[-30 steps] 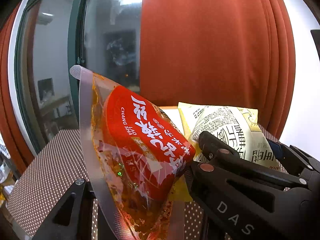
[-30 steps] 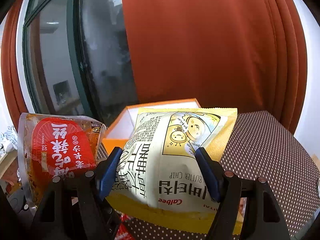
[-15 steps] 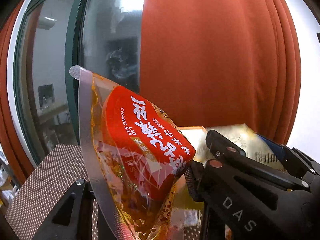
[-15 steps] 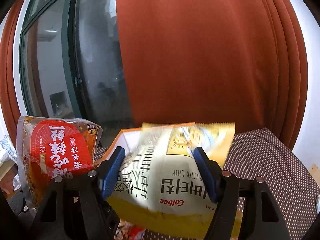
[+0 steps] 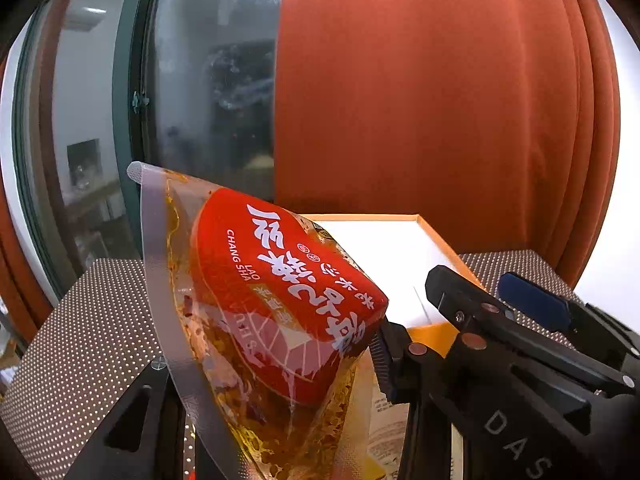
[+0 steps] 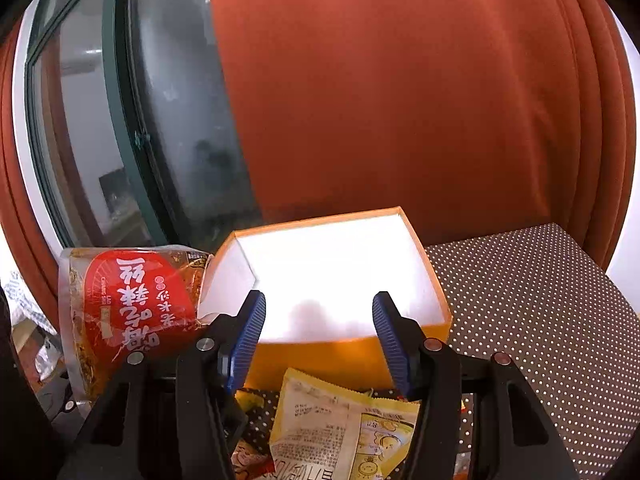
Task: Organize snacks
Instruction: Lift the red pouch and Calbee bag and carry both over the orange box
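Observation:
My left gripper (image 5: 276, 364) is shut on a clear pouch with a red label (image 5: 280, 292) and holds it up in front of the orange box (image 5: 436, 240). The pouch also shows at the left of the right wrist view (image 6: 132, 308). My right gripper (image 6: 318, 328) is open and empty, its blue pads apart in front of the orange box with a white inside (image 6: 404, 216). A yellow chip bag (image 6: 344, 428) lies on the table below the right gripper, before the box's front wall.
The table has a brown cloth with white dots (image 6: 540, 304). An orange-red curtain (image 6: 400, 100) hangs behind the box, and a window with a dark green frame (image 6: 124, 112) is at the left. More snack packets (image 6: 248, 452) lie at the bottom edge.
My right gripper has opened and the yellow chip bag has dropped out of it onto the table before the box. My left gripper still holds the red pouch.

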